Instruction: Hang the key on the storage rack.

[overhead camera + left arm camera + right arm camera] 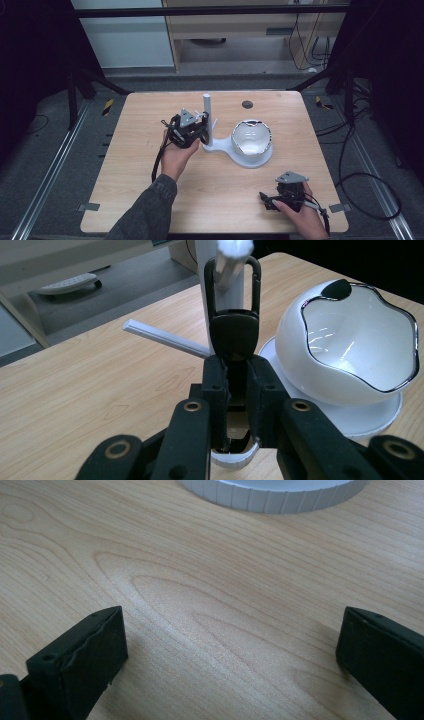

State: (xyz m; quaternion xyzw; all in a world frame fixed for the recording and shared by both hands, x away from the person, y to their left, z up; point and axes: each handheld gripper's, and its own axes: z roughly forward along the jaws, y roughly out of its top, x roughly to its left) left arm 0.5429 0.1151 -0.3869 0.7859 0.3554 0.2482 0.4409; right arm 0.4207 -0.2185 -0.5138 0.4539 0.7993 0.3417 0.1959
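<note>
High overview of table [150, 200]; two close jaw-level views sharing white stand [350, 422].

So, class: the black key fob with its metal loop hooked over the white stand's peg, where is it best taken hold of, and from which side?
Grip the black key fob by its flat plastic body, below the loop, coming from the side away from the white stand. The body's two flat faces suit the jaws; the left gripper is shut on it that way.

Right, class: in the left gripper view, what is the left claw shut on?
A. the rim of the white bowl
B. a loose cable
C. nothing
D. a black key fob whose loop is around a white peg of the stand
D: the left claw clamps the black key fob, whose loop is around a peg of the white stand.
</note>
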